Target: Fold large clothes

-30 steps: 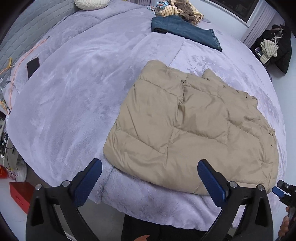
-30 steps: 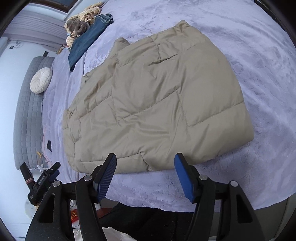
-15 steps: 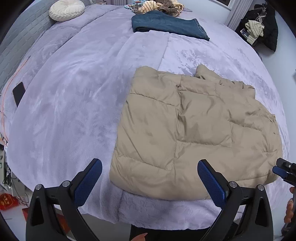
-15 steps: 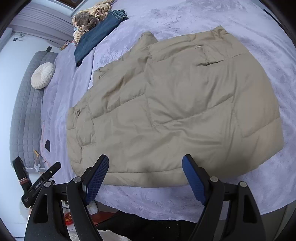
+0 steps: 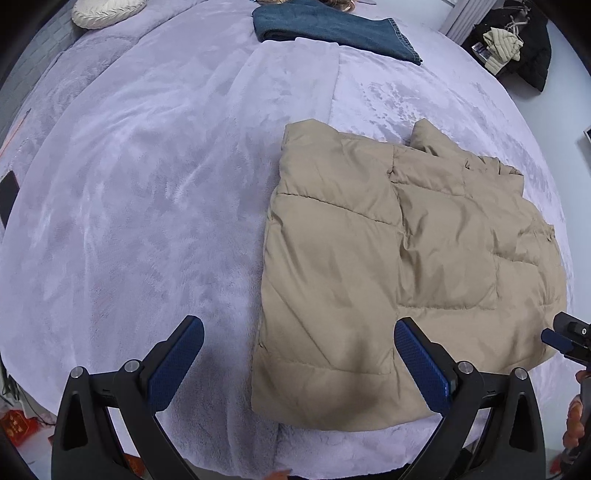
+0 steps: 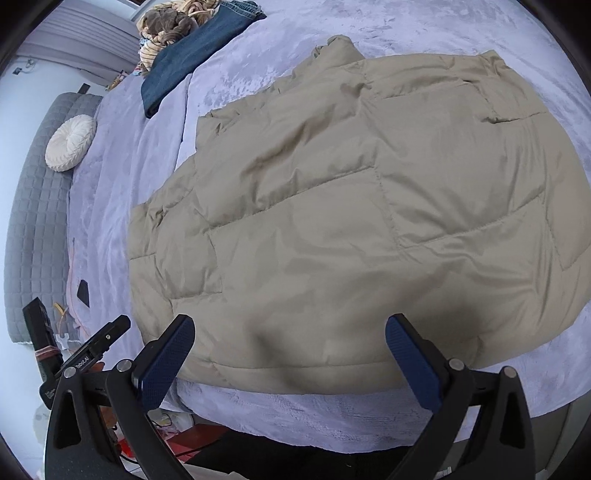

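A tan quilted puffer jacket (image 5: 402, 266) (image 6: 369, 221) lies folded flat near the front edge of a bed with a lilac plush cover (image 5: 147, 192) (image 6: 369, 44). My left gripper (image 5: 295, 363) hangs open above the jacket's near left corner, nothing between its blue pads. My right gripper (image 6: 286, 360) hovers over the jacket's near hem, its jaws opening wide, with no cloth pinched between them. Its tip (image 5: 565, 338) shows at the right edge of the left wrist view.
Folded blue jeans (image 5: 332, 27) (image 6: 188, 55) and a heap of clothes (image 6: 170, 29) lie at the far side of the bed. A round cream cushion (image 5: 107, 11) (image 6: 70, 142) rests by the grey headboard (image 6: 29, 221). Dark clothes (image 5: 517, 40) sit off the bed.
Both grippers have come closer to the jacket's near edge, which now fills more of each view. The right gripper's jaws have spread wider. The jacket itself has not moved.
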`<state>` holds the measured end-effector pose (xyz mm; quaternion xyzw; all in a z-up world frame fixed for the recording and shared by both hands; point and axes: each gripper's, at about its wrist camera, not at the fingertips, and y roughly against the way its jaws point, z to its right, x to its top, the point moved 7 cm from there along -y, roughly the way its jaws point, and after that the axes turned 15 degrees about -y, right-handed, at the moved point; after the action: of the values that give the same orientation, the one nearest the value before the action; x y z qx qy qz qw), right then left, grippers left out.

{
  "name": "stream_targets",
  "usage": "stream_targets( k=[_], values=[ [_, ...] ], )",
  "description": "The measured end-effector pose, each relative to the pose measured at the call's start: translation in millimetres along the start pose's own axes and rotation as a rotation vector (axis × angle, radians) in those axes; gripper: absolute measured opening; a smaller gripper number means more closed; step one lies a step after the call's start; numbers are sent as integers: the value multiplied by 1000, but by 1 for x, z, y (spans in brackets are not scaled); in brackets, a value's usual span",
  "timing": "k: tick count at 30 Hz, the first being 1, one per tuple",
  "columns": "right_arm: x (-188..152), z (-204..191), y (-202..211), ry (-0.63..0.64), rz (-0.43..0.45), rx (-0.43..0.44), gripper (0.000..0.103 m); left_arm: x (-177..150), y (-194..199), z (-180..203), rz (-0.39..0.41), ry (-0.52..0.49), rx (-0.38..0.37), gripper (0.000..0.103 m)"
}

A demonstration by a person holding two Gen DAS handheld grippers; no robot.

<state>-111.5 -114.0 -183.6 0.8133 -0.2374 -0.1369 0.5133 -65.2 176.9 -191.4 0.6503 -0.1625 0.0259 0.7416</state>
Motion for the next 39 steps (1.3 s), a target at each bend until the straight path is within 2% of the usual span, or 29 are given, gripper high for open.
stream_targets(
  k=[2, 11, 16, 20, 23, 27, 31, 33, 34, 36, 37, 38, 39],
  values=[
    [-1, -7, -3, 4, -5, -3, 103, 0, -9, -10, -12, 16, -23, 103],
    [6, -31, -20, -17, -26, 40, 103, 0, -33, -28, -13, 114, -288, 103],
    [9, -40, -40, -13, -48, 14, 103, 11, -43, -27, -11, 39, -373, 103],
    [10, -35, -55, -20, -63, -19, 103, 17, -56, -24, -35, 36, -543, 103],
    [11, -32, -62, -22, -66, -30, 103, 25, -69, -12, -47, 9, -633, 103],
    [12, -30, -68, -16, -68, -41, 103, 37, -92, 4, -80, -48, -688, 103],
    [14, -29, -72, -14, -66, -45, 103, 47, -103, 12, -90, -50, -756, 103],
    [15, -28, -74, -14, -64, -45, 103, 51, -99, 20, -79, -58, -834, 103],
    [15, -28, -75, -13, -63, -45, 103, 52, -96, 27, -85, -60, -893, 103],
    [15, -27, -76, -10, -61, -43, 103, 50, -94, 41, -109, -80, -956, 103],
    [16, -27, -77, -6, -61, -46, 103, 49, -94, 50, -119, -109, -956, 94],
    [16, -26, -78, -1, -61, -50, 103, 48, -95, 55, -125, -133, -940, 66],
    [16, -26, -78, 2, -62, -54, 103, 48, -98, 58, -138, -153, -911, 51]
  ],
)
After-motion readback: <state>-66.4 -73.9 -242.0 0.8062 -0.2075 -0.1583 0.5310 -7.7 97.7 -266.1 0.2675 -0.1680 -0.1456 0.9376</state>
